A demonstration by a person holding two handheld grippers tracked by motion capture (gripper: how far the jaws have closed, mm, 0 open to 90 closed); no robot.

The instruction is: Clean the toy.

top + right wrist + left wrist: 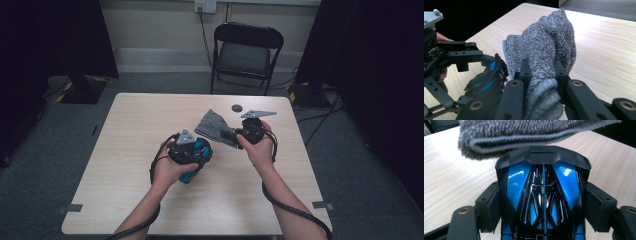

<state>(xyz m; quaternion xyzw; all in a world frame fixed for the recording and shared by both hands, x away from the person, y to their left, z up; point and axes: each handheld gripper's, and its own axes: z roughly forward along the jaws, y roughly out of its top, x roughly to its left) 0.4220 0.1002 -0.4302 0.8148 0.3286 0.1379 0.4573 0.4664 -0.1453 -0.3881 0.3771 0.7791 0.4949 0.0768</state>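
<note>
A glossy blue and black toy car [542, 192] sits between the pads [491, 207] of my left gripper [194, 150], which is shut on its sides, just above the table's middle. My right gripper [541, 72] is shut on a bunched grey knitted cloth [549, 42]. The cloth [212, 125] hangs from it toward the left, right beside the car's front. In the left gripper view the cloth [524, 135] lies just beyond the car's black end. In the right gripper view the left gripper [466, 53] and the car [489, 82] are at lower left.
The light wooden table [150, 115] carries a small dark round disc [236, 107] near its far edge. A black folding chair [247, 50] stands behind the table. Dark curtains and stands flank both sides.
</note>
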